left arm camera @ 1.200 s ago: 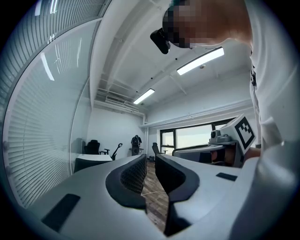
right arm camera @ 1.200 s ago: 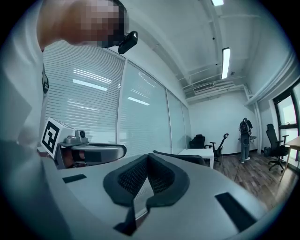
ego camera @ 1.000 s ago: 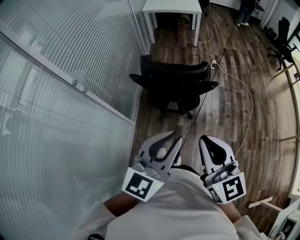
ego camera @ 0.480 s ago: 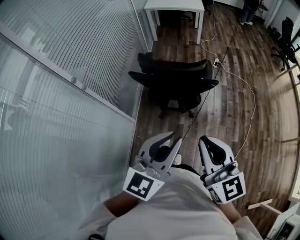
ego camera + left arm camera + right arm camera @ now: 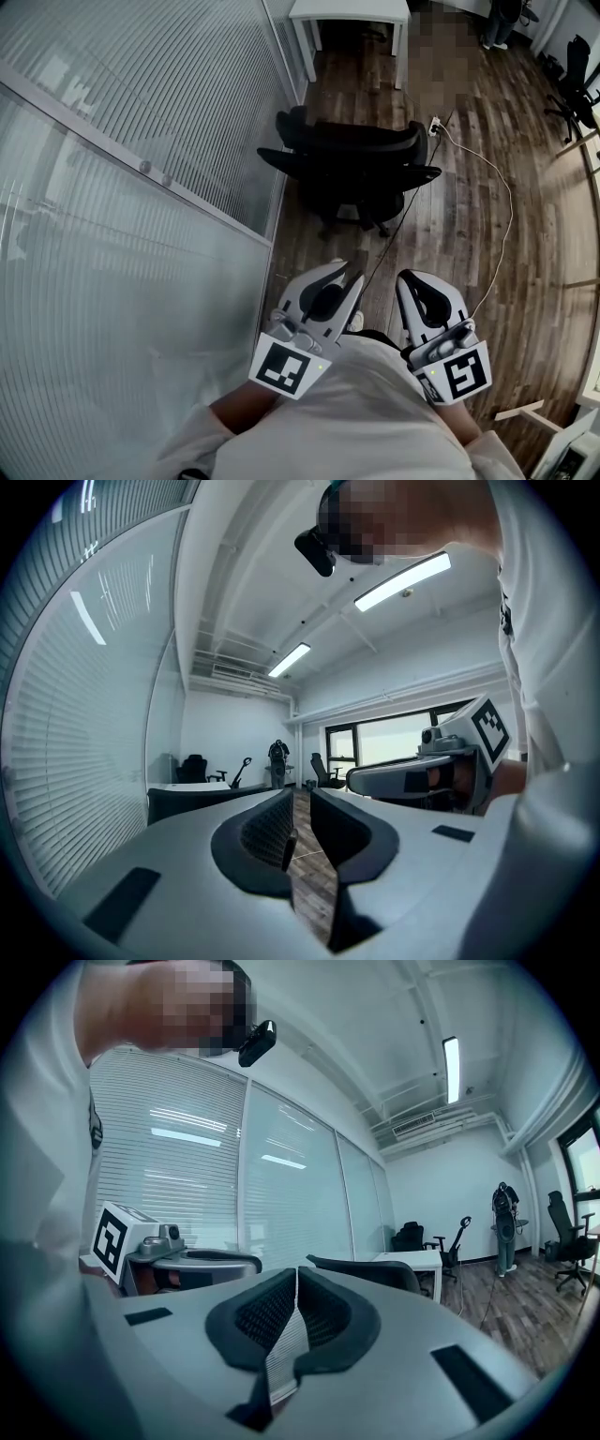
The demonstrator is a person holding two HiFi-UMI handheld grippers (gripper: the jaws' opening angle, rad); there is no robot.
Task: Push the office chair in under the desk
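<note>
A black office chair [image 5: 352, 167] stands on the wood floor ahead of me, its back toward me. It is well short of the white desk [image 5: 349, 11] at the far end. Both grippers are held close to my chest, a good step away from the chair and touching nothing. My left gripper [image 5: 351, 273] has its jaws a narrow gap apart, with only floor showing between the pads [image 5: 272, 827]. My right gripper [image 5: 406, 278] is shut and empty. In the right gripper view, the chair back [image 5: 370, 1274] and the desk [image 5: 412, 1258] lie beyond the closed jaws.
A glass partition with blinds [image 5: 141, 141] runs along the left, close to the chair's side. A white cable [image 5: 502, 197] and power strip [image 5: 434, 125] lie on the floor right of the chair. Another black chair [image 5: 574, 75] and a standing person [image 5: 495, 19] are far right.
Almost nothing differs: the chair sits slightly higher in the head view and both grippers keep their pose and jaw gaps.
</note>
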